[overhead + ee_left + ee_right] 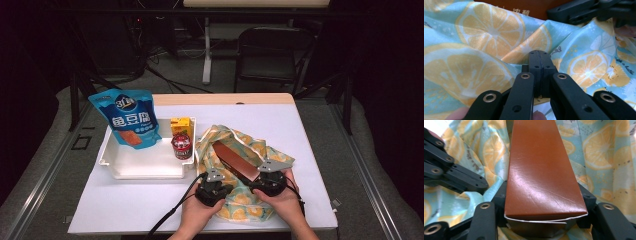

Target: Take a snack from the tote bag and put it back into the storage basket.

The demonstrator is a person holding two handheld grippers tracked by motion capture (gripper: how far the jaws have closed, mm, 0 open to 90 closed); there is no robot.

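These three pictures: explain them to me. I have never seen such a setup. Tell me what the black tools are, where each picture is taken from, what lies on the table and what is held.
A person sits at a white table and holds a black hand tool with two jaws in each hand. The high view looks down from above; the other two come from small cameras riding on each tool, looking along its jaws.

On the table lies a cloth bag printed with orange slices. Left of it is a white tray with a blue snack pouch, a yellow carton and a red can.

The left gripper is shut on a fold of the bag. The right gripper is clamped on the near end of a long brown box, which lies in the bag's mouth.
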